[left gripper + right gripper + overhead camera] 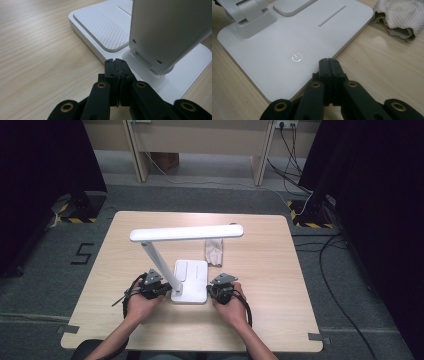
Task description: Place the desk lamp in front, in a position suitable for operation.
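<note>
Both clenched empty: left gripper [116, 61] beside lamp base [274, 57] at table [280, 285] centre, right gripper [329, 60] near power button [297, 57]; tap button lightly, squarely, steadying base against sliding

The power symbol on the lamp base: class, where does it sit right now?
In the right gripper view the power symbol sits on the white lamp base near its closest edge, just up-left of the right gripper, whose jaws are shut.

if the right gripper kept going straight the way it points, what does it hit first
Probably the lamp base: the right gripper, jaws shut, points at its near edge, with the power button just beyond. Whether the tips already touch the edge is unclear. The cloth lies off to the side.
</note>
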